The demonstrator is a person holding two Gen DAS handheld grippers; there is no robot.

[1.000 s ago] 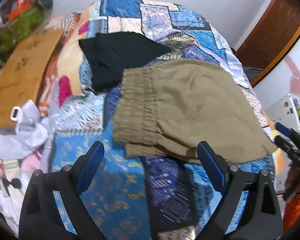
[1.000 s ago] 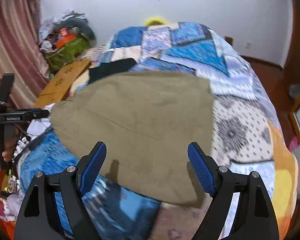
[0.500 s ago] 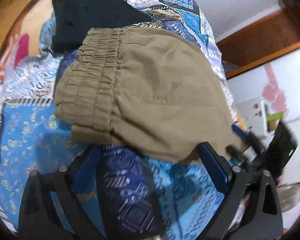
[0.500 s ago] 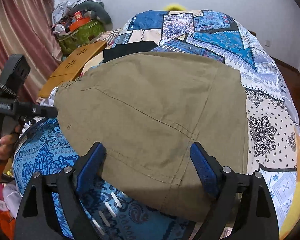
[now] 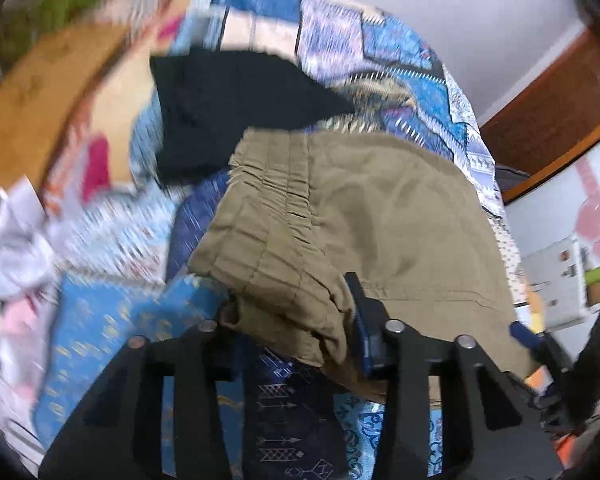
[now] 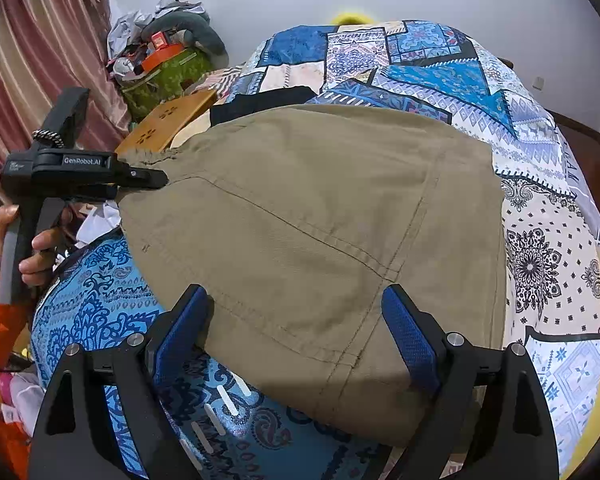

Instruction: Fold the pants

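Olive-khaki pants [image 5: 364, 216] lie folded on a blue patchwork bedspread [image 5: 100, 332]. Their elastic waistband faces the left wrist view. My left gripper [image 5: 296, 320] is shut on the near waistband corner, the cloth bunched between its jaws. In the right wrist view the pants [image 6: 320, 220] spread wide, with the left gripper [image 6: 156, 178] at their far left corner. My right gripper [image 6: 296, 320] is open, its blue pads straddling the near hem edge without pinching it.
A black garment [image 5: 236, 108] lies on the bed beyond the pants. A wooden board [image 6: 168, 124] and a pile of clutter [image 6: 164, 56] stand at the bed's left side. A wooden door [image 5: 560, 100] is at the right.
My left gripper moved onto the waistband corner and closed on it. My right gripper moved forward until its open pads came over the hem.
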